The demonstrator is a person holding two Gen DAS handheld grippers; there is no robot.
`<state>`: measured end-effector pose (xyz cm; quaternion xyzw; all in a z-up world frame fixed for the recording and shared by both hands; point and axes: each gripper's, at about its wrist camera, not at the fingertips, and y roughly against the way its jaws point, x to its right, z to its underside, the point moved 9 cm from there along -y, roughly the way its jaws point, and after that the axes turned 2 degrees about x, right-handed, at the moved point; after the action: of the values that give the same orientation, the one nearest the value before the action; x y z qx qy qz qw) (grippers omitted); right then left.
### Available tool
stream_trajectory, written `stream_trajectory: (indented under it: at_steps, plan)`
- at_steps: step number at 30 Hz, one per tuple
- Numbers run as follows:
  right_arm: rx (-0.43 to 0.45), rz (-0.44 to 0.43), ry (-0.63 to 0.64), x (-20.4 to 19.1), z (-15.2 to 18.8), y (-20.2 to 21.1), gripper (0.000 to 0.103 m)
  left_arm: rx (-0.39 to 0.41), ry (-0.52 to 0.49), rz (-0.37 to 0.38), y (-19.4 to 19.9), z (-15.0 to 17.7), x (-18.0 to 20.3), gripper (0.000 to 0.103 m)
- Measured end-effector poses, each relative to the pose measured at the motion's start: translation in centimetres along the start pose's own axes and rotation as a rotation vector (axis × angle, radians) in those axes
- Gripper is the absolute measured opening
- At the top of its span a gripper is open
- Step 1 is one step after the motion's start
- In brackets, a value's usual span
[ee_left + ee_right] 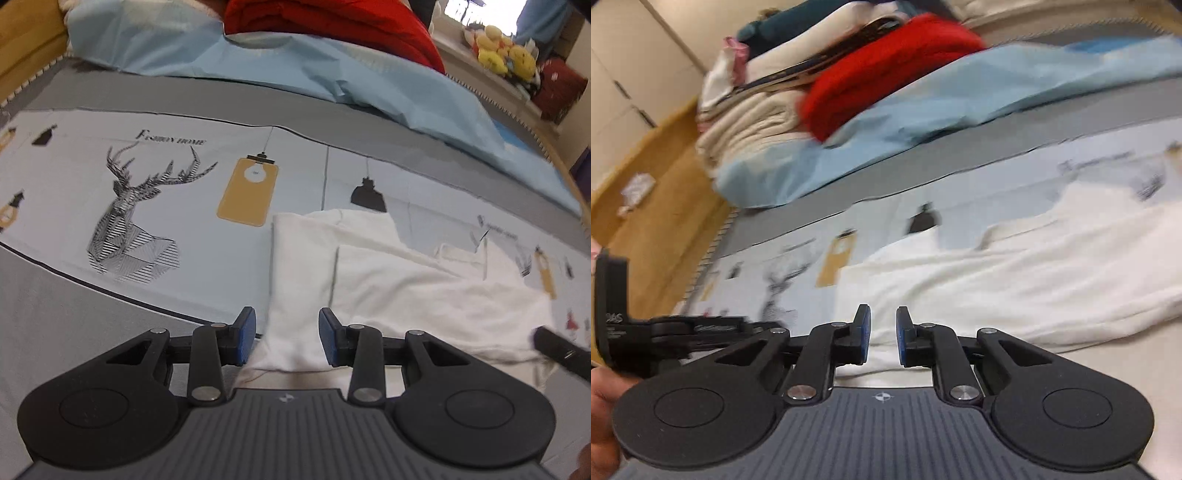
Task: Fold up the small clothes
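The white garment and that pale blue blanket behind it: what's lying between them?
Only bare printed bedsheet with lamp pictures separates the white garment from the pale blue blanket; the left wrist view shows it best.

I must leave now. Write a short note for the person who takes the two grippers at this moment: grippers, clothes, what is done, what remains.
Left gripper: jaws open, white cloth between them, pads not pressing.
Right gripper: jaws narrowly apart, holding nothing, above the near edge.
White garment: flat on the printed bedsheet, one side already folded over.
Blue sheet and red cloth lie behind it.
Left: probably fold the other side, then fold in half.
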<state>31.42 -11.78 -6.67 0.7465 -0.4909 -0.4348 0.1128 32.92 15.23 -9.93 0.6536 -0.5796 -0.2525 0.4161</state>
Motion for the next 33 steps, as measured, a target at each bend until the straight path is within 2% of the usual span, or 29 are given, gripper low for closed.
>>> stream_trajectory:
  at_steps: [3,4,5,7,9,12,15,16,22,25,30,31,33]
  plan:
    - [0.080,0.111,-0.134,3.4,-2.8,4.0,0.021,0.016,0.048,0.066,-0.6,0.2,0.6,0.039]
    - [0.128,0.134,-0.171,4.8,-3.7,5.4,0.023,0.020,0.060,0.089,-1.1,0.3,0.9,0.033]
    - [0.171,0.151,-0.188,5.5,-3.8,6.4,0.023,0.004,0.070,0.103,-1.8,0.7,1.1,0.023]
    - [0.264,0.223,-0.200,8.1,-3.9,8.8,0.026,0.001,0.088,0.132,-3.3,1.2,1.6,0.021]
    - [0.281,0.346,-0.243,11.6,-3.7,9.7,0.029,-0.013,0.101,0.133,-4.8,1.7,1.9,0.021]
    - [0.269,0.342,-0.330,14.4,-4.4,9.5,0.029,-0.023,0.113,0.146,-6.9,2.1,2.6,0.021]
    - [0.276,0.333,-0.334,16.0,-5.5,10.0,0.029,-0.048,0.122,0.135,-8.8,2.4,3.3,0.025]
    - [0.280,0.336,-0.337,16.3,-5.6,10.2,0.029,-0.049,0.119,0.128,-9.1,2.5,3.5,0.030]
    - [0.265,0.359,-0.437,19.2,-6.2,9.0,0.029,-0.050,0.036,0.041,-10.3,3.1,4.3,0.032]
    - [0.256,0.362,-0.463,19.4,-6.0,9.0,0.029,-0.039,0.078,0.011,-10.2,2.8,3.7,0.032]
    - [0.238,0.356,-0.447,18.7,-5.6,8.9,0.029,-0.037,0.121,0.002,-10.2,2.5,3.4,0.032]
    - [0.235,0.359,-0.445,18.7,-5.5,8.9,0.029,-0.037,0.117,0.001,-10.2,2.6,3.5,0.032]
    - [0.231,0.362,-0.446,18.6,-5.3,8.9,0.029,-0.042,0.102,0.018,-10.1,2.7,3.9,0.018]
